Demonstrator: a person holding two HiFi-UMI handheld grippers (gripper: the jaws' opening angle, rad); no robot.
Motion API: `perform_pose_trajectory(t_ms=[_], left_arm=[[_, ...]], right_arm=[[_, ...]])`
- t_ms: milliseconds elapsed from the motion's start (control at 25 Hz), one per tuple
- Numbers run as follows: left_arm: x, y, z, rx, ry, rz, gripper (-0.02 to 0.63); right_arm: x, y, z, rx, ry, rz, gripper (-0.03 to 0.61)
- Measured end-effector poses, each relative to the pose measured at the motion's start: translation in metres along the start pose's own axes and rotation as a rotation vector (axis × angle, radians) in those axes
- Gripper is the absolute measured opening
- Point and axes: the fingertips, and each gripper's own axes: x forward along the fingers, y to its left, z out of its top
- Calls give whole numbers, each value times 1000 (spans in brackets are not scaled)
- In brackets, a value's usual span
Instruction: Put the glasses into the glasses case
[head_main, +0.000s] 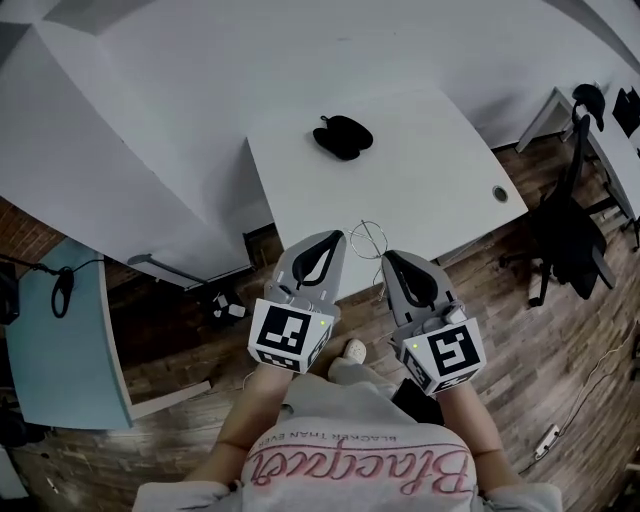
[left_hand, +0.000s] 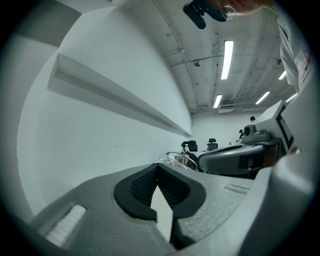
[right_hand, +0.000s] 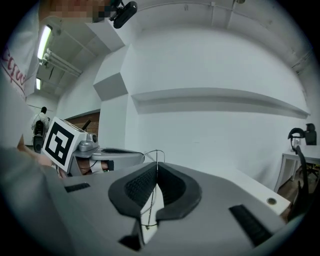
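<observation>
Closest to the head camera is the person's shirt (head_main: 360, 470). Beyond it the white table (head_main: 430, 170) takes up most of the scene.

Both grippers sit at the table's near edge. The left gripper (head_main: 325, 250) is clenched on nothing, its pads meeting at the tips. The right gripper (head_main: 392, 262) is clamped on a thin wire arm of the glasses (head_main: 368, 240), which sit between the two grippers.

The case (head_main: 342, 137) lies well apart, toward the table's far side. I cannot tell whether it is open.

The grip is on a single slender wire, so the carry probably wants a steady squeeze and a slow, level move, since the frame could swing or twist. The left gripper is free to open or steady the case first.

Only the right gripper view shows the wire (right_hand: 150, 200) running down between the pads. The head view gives just a round rim there. The left gripper view shows the glasses (left_hand: 175, 159) lying just beyond its closed tips (left_hand: 157, 172) and untouched by them. Only the head view shows the case and how far away it is.
</observation>
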Motion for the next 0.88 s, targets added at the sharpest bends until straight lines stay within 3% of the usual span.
perform_pose_trajectory(t_ms=[400,680,880], left_arm=[[67,23,-17,-14,36,68,2],[110,63,-36,-31,54,92,3],[150,97,-44,2,70,77,3]], right_arm=[[47,-63,-18,23,-10,37,12],[100,-96,-27,2,24,51,12],[152,-120,-33,-5,47,49,12]])
